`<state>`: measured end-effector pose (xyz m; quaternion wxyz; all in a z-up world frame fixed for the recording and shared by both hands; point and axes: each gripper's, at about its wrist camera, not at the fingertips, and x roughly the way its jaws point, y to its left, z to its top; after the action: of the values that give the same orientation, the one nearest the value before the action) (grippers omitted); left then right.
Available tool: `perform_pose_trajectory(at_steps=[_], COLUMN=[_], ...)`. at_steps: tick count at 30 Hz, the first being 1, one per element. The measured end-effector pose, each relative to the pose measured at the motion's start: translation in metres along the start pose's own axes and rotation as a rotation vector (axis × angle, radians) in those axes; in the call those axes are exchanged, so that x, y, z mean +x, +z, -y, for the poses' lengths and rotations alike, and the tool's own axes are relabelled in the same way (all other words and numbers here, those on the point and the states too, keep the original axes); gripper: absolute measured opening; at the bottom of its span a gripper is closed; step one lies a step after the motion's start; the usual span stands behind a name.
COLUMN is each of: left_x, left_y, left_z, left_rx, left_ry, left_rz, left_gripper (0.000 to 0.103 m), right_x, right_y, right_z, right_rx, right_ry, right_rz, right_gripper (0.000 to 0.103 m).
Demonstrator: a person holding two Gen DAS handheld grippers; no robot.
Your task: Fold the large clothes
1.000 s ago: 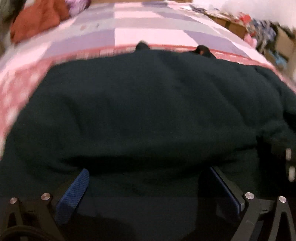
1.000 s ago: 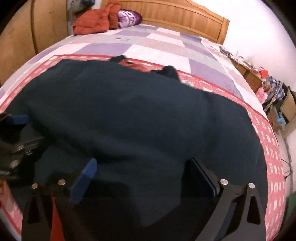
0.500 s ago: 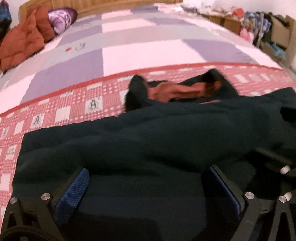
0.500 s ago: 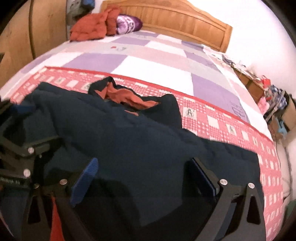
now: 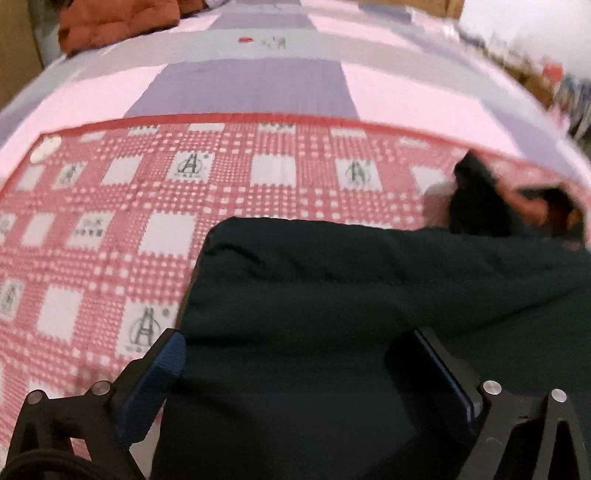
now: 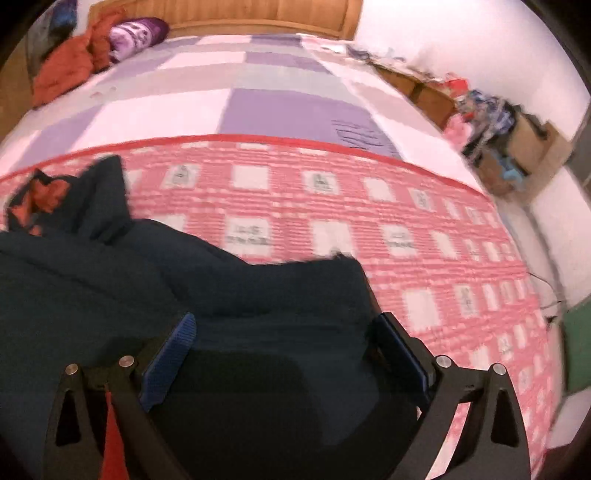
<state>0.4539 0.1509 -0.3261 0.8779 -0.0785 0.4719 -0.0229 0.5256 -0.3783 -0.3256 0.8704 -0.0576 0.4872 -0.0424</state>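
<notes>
Two grippers are working over one dark padded jacket (image 5: 369, 295) that is lying on the red checked mat (image 5: 110, 221), which is spread across the near end of the bed (image 5: 240, 85). In the left wrist view the jacket's left edge is showing as a thick, rounded fold, with bare mat to its left; toward the headboard (image 6: 258, 14) from that fold, the collar (image 5: 476, 199) is standing up and showing an orange lining. In the right wrist view the jacket's right corner is ending just short of the open mat, and the same collar (image 6: 92, 192) is sitting on the jacket's headboard side.

The left gripper (image 5: 306, 369) is holding its blue-padded fingers (image 5: 162, 365) wide apart with dark cloth filling the gap between them; whether any cloth is actually pinched, I cannot tell. The right gripper (image 6: 288, 354) is likewise spread, its pads (image 6: 170, 358) sitting either side of the jacket's near edge, apart and not clamped so far as the view shows.

The garment is looking soft, bulky and puffy, probably light for its size but springy, so folds are likely to bulge and creep open rather than lie crisp. The outer cloth may be somewhat slippery. Taking hold at a seamed edge or corner, gathering both layers deep between the pads, is looking safer than pinching the puffed middle. An orange garment (image 6: 62, 70) and a purple pillow (image 6: 136, 31) are lying beside the headboard, well apart from the jacket.
</notes>
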Motion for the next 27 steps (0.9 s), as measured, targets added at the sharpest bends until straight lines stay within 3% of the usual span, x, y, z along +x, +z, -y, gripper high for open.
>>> perform_pose_trajectory(at_steps=[3,5,8,16,18,22,27], left_x=[-0.011,-0.013,-0.022,-0.033,-0.026,-0.024,-0.035], left_y=[-0.013,-0.016,-0.017,-0.035,-0.040,-0.046,-0.063], left_z=[-0.024,-0.027,-0.028,-0.015,-0.029,-0.064,-0.073], left_rx=[-0.082,-0.070,-0.082,-0.026,-0.098,-0.270,-0.267], left_ry=[-0.113,-0.113,-0.120,-0.045,-0.033,0.033,0.140], left_rz=[0.032,0.032,0.062,0.098,0.075,0.066,0.065], left_gripper=[0.092,0.086,0.086,0.094,0.101,0.102,0.102], right_x=[0.004,0.004,0.002,-0.012,-0.014,-0.024,-0.039], right_y=[-0.007,-0.009,-0.011,-0.027,-0.034,-0.045,-0.058], right_z=[0.018,0.022,0.027,0.038,0.045,0.053,0.063], right_rx=[0.082,0.077,0.088,0.135,0.182,0.207,0.191], right_ry=[0.051,0.058,0.071,0.114,0.134,0.103,0.051], right_rz=[-0.006,-0.010,-0.011,0.009,0.001,0.011,0.019], right_gripper=[0.098,0.098,0.098,0.098,0.098,0.098,0.098])
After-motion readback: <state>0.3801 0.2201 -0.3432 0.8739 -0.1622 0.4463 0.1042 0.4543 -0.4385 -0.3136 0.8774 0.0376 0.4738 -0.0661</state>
